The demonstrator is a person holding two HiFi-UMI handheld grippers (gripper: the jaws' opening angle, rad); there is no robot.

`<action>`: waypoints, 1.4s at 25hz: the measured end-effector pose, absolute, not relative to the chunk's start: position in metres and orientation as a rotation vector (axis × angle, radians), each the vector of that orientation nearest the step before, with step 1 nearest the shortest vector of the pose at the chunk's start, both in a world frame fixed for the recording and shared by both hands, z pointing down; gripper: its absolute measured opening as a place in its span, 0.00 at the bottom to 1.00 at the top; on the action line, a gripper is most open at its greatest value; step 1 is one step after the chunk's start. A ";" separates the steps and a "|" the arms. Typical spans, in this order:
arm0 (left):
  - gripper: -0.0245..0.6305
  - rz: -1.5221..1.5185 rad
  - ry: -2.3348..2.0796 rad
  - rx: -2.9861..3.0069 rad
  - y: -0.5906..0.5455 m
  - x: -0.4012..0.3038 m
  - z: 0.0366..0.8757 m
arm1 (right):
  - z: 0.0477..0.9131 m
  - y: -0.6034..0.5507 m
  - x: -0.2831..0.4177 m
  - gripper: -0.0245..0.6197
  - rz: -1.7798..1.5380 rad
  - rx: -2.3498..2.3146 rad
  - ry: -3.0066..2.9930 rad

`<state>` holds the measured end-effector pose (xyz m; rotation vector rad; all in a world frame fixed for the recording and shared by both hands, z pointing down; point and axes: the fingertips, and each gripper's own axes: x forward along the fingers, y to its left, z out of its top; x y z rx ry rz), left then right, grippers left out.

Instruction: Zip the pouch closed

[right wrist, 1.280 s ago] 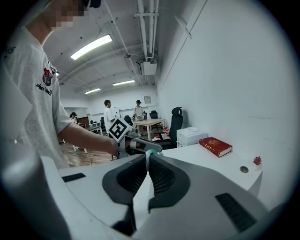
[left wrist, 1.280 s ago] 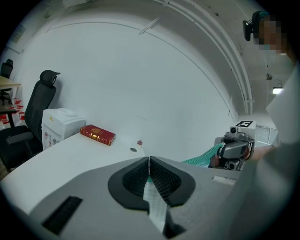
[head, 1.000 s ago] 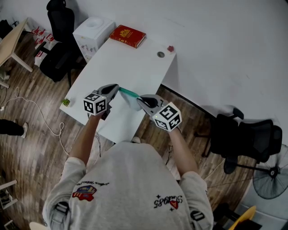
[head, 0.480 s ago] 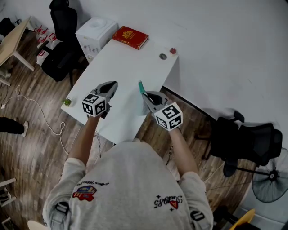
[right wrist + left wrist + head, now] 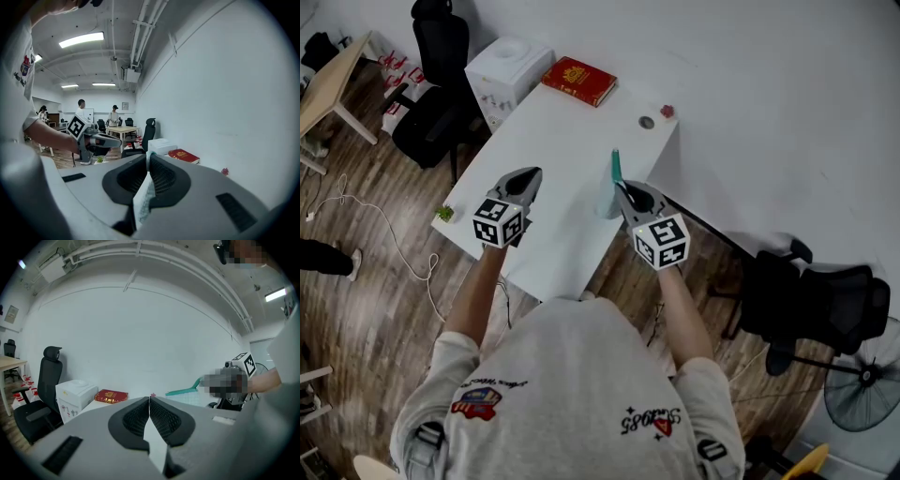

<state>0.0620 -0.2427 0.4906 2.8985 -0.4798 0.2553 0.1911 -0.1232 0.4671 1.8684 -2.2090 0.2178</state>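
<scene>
The left gripper (image 5: 528, 176) hangs over the white table (image 5: 572, 131). Its 2 jaws are pressed together tip to tip, and the left gripper view (image 5: 149, 399) shows nothing caught between the pads. Well beyond these jaws, up and to their left, a white box (image 5: 508, 66) stands off the table's far corner. A red book (image 5: 579, 80) lies on the table just beside the box. Behind the left jaws, near the table's near corner, sits a small green plant (image 5: 444, 214).

To the right of the left jaws, and apart from them, is the pouch (image 5: 615, 169). The left gripper does not touch it. The right gripper (image 5: 622, 187) has its 2 jaws clamped on the pouch. The green zip edge sticks out past their tips, and the clear body lies just to their left. In the right gripper view (image 5: 148, 157) the pouch (image 5: 142, 204) is pinched between the pads, and its pale sheet trails down through the gap behind them.

Past the right jaws' tips, near the table's far edge, lie 1 small round disc (image 5: 647, 122) and 1 small red thing (image 5: 667, 111).
</scene>
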 end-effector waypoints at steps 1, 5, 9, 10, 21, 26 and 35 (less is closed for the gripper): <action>0.05 0.242 -0.491 2.898 -0.244 0.060 0.488 | 0.465 -0.124 0.194 0.06 0.211 1.888 -2.205; 0.05 0.191 -0.526 2.903 -0.248 0.050 0.475 | 0.455 -0.128 0.205 0.06 0.196 1.957 -2.194; 0.05 0.173 -0.538 2.896 -0.251 0.040 0.471 | 0.451 -0.128 0.210 0.05 0.204 1.998 -2.179; 0.05 0.173 -0.539 2.893 -0.251 0.038 0.471 | 0.451 -0.128 0.211 0.05 0.203 2.006 -2.177; 0.05 0.190 -0.540 2.866 -0.251 0.030 0.480 | 0.444 -0.127 0.210 0.05 0.158 2.033 -2.173; 0.05 0.195 -0.537 2.859 -0.250 0.027 0.482 | 0.444 -0.128 0.207 0.05 0.160 2.038 -2.178; 0.05 0.216 -0.548 2.854 -0.245 0.022 0.487 | 0.444 -0.123 0.200 0.05 0.157 2.025 -2.203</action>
